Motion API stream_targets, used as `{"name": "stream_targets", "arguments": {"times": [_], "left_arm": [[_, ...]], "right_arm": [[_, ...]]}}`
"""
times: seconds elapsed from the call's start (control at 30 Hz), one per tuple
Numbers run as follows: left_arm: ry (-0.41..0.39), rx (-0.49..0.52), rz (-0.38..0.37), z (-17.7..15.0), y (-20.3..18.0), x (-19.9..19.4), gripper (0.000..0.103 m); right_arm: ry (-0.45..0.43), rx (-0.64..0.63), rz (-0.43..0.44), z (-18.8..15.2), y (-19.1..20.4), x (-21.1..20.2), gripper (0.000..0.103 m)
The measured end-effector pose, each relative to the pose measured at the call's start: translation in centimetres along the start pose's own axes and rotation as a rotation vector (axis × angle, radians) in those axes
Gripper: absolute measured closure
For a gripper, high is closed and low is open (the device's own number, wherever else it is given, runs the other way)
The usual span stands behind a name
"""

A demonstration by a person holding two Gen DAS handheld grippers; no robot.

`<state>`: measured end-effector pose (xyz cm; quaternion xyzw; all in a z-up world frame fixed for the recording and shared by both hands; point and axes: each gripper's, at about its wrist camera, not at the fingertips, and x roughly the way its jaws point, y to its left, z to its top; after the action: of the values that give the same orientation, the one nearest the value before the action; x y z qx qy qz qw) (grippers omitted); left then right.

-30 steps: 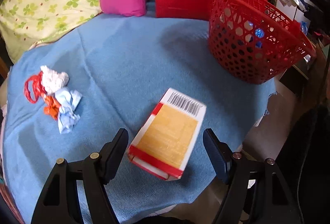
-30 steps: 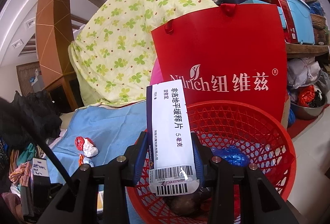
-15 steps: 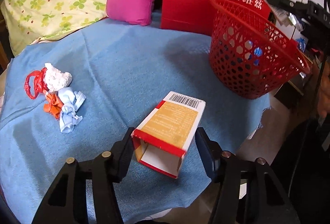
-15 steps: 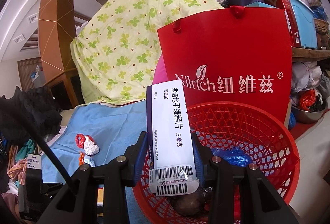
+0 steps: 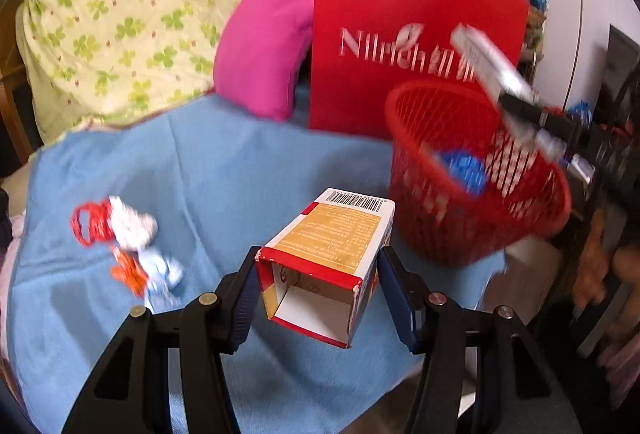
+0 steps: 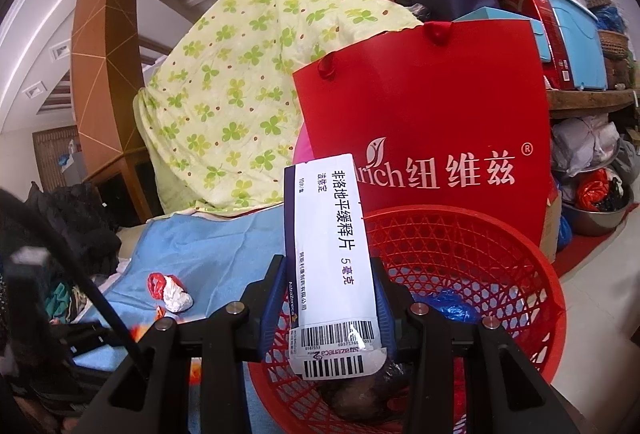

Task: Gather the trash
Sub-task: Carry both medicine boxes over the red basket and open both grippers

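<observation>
- The red basket (image 6: 500,274), lower right of the right wrist view, already holds a blue wrapper (image 6: 452,308) and something dark.
- The left gripper (image 5: 320,290) is clamped on an open-ended carton (image 5: 324,262), lower centre, apparently lifted off the blue cloth (image 5: 240,174).
- The right gripper (image 6: 330,304) pinches a white medicine box (image 6: 328,258) above the basket, not yet dropped.
- Crumpled scraps (image 5: 124,238) at mid-left remain uncollected.
</observation>
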<state>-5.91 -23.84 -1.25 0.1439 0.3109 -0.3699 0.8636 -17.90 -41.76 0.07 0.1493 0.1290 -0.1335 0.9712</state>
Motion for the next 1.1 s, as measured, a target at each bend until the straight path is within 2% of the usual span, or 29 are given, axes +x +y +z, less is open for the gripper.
{"name": "stream_targets", "arguments": {"times": [0.2,0.33,0.43,0.77,1.0,1.1], "left_arm": [[-0.117,0.003,-0.006,3.7,-1.8,-2.5,0.044],[-0.161,0.021,-0.010,5.4,-3.5,-3.0,0.044],[-0.176,0.049,0.022,6.4,-5.0,-2.8,0.044],[-0.175,0.106,0.051,8.5,-9.2,-1.1,0.044],[-0.118,0.084,0.003,8.8,-10.6,1.7,0.043],[-0.078,0.041,-0.047,8.9,-10.3,3.5,0.043]], "right_arm": [[-0.023,0.020,-0.009,0.2,-0.6,-0.6,0.060],[-0.038,0.033,-0.020,0.2,-1.2,-1.1,0.060],[-0.044,0.049,-0.031,0.3,-2.0,-1.4,0.060],[-0.043,0.177,-0.057,0.5,-5.9,-1.9,0.060],[-0.008,0.314,-0.056,0.3,-8.5,-1.2,0.059],[0.009,0.396,-0.039,0.1,-9.9,-0.6,0.056]]}}
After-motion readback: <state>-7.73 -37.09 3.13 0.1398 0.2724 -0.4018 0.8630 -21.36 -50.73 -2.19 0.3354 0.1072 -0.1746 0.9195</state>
